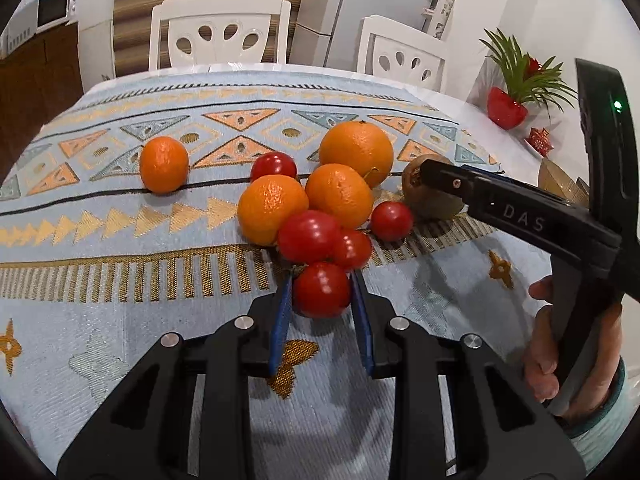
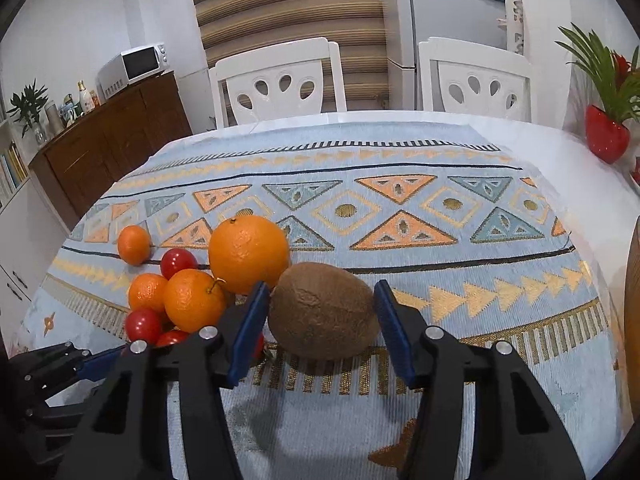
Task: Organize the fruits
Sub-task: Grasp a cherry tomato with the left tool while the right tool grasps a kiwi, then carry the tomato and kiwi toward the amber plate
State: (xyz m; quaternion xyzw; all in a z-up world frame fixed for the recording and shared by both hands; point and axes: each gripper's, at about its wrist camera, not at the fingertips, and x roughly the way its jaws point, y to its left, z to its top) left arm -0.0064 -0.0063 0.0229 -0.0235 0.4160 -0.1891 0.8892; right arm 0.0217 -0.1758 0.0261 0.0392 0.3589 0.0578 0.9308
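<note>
Blue-padded left gripper [image 1: 322, 286] is clamped on a red tomato [image 1: 321, 289], both pads pressed against its sides, low over the patterned tablecloth [image 1: 120, 320]. Just beyond it sits the fruit cluster: two more tomatoes [image 1: 308, 236] touching, two small oranges [image 1: 272, 208] side by side, a large orange [image 1: 356, 152] behind them, another tomato at the right edge [image 1: 391, 221] and one behind the oranges [image 1: 273, 165]. A lone small orange [image 1: 164, 164] sits apart to the left.

Right gripper [image 2: 322, 312] is spread wide around a brown kiwi [image 2: 324, 312]; the left pad looks to be touching or nearly touching it, the right pad stands off with a visible gap, so no grip. Kiwi rests on the cloth, just right of the large orange.

Readable text: "DAS" in pale letters on the right gripper's black body [image 1: 524, 218], seen from the left wrist view. A hand [image 1: 560, 360] wraps its handle. No other writing legible.

Background: white chairs [image 2: 280, 84], microwave [image 2: 136, 66], red vase with plant [image 2: 606, 136].
</note>
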